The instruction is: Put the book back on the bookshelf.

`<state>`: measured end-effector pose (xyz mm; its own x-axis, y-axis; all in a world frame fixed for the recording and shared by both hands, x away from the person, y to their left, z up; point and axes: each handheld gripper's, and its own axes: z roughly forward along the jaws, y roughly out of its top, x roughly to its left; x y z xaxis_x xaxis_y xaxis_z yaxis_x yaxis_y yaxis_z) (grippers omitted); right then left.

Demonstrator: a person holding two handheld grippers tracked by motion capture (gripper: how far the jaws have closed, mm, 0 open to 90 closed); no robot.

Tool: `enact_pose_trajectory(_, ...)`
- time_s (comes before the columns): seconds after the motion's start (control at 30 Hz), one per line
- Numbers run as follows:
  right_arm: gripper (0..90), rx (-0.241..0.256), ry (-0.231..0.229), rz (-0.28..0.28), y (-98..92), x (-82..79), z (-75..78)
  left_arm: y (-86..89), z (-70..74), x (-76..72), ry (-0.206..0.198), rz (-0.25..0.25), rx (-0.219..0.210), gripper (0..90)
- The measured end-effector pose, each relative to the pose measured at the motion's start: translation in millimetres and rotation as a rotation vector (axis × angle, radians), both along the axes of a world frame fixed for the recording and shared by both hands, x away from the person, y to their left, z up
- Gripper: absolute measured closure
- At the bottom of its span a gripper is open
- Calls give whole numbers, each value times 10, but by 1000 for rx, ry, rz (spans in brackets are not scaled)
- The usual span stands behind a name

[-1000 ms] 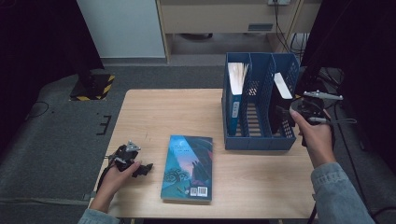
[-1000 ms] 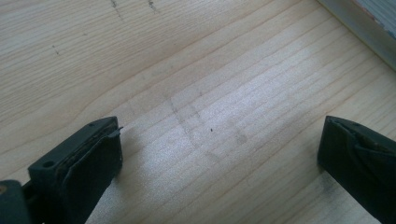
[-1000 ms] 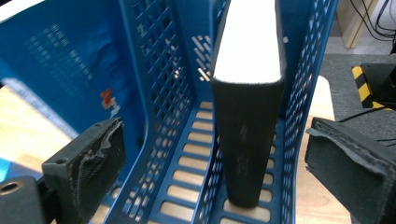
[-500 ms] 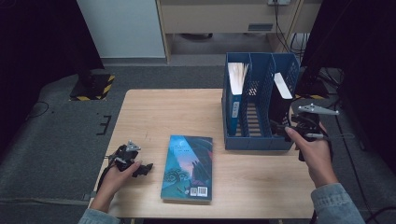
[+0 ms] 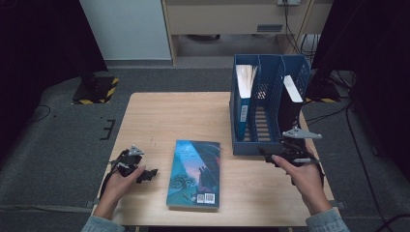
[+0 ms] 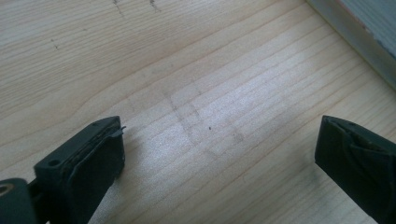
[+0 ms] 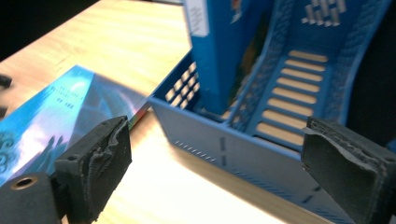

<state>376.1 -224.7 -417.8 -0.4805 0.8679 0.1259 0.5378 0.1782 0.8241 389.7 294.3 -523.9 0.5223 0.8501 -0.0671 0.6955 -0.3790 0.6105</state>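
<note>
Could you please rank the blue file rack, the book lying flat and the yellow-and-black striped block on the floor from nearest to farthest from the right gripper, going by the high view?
From the right gripper:
1. Blue file rack, just ahead of it at the table's right.
2. Flat book, to its left, mid-table.
3. Striped block, on the floor beyond the table's far left corner.

Blue file rack (image 5: 263,145) beside book (image 5: 194,174)

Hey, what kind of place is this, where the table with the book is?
Likely a lab or studio set up for recording, not a home: a bare wooden table on grey carpet, black curtains at both sides, and loose cables on the floor.
</note>
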Motion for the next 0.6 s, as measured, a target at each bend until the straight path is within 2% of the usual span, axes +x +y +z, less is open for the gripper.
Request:
enact_pose_trajectory(0.07,113,-5,2,10,92,-31,-47,6,21,-9,-5,0,-18,37)
enact_pose_trajectory(0.2,144,8,23,31,305,-76,-194,0,82,-53,-50,-3,-56,37)
enact_pose_trajectory(0.3,174,-12,41,57,475,-106,-319,-6,124,-81,-68,-5,-78,37)
enact_pose_trajectory(0.37,194,-9,47,72,571,-126,-383,-18,151,-95,-69,-4,-102,37)
enact_pose_trajectory(0.5,213,-33,68,118,737,-162,-473,-82,215,-128,-77,-25,-120,37)
enact_pose_trajectory(0.6,223,-32,77,132,837,-177,-526,-167,283,-167,-93,-50,-128,38)
